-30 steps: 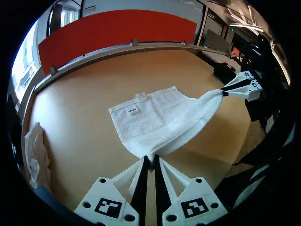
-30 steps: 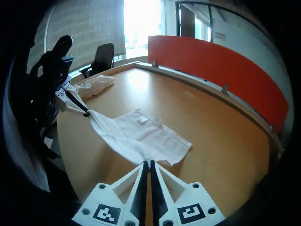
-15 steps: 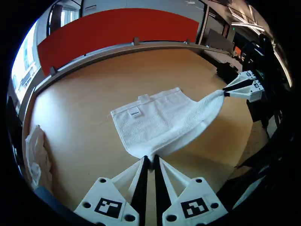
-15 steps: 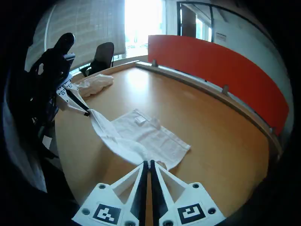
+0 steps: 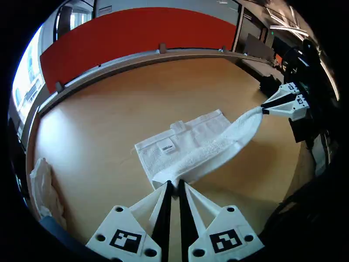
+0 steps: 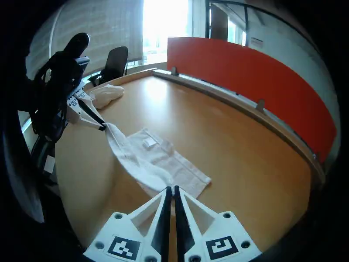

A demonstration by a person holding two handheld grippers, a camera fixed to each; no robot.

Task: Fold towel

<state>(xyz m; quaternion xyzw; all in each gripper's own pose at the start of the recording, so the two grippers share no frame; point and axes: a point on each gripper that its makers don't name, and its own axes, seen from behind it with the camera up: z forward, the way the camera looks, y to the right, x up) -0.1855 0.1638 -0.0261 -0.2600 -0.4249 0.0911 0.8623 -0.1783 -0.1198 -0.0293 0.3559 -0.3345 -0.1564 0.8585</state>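
Left of the towel (image 5: pixel 196 133), a crumpled cloth (image 5: pixel 41 192) lies on the worktop (image 5: pixel 96 131); the left hand-held gripper (image 5: pixel 174 185) pinches the towel's near corner; the towel's far half lies flat; the right hand-held gripper (image 5: pixel 263 110) pinches its raised right corner.

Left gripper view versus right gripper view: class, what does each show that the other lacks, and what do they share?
Left gripper view: the right gripper from afar, pinching a towel corner; ceiling lights. Right gripper view: the left gripper from afar, an office chair, window blinds. Both: towel, wooden table, red partition, crumpled cloth.
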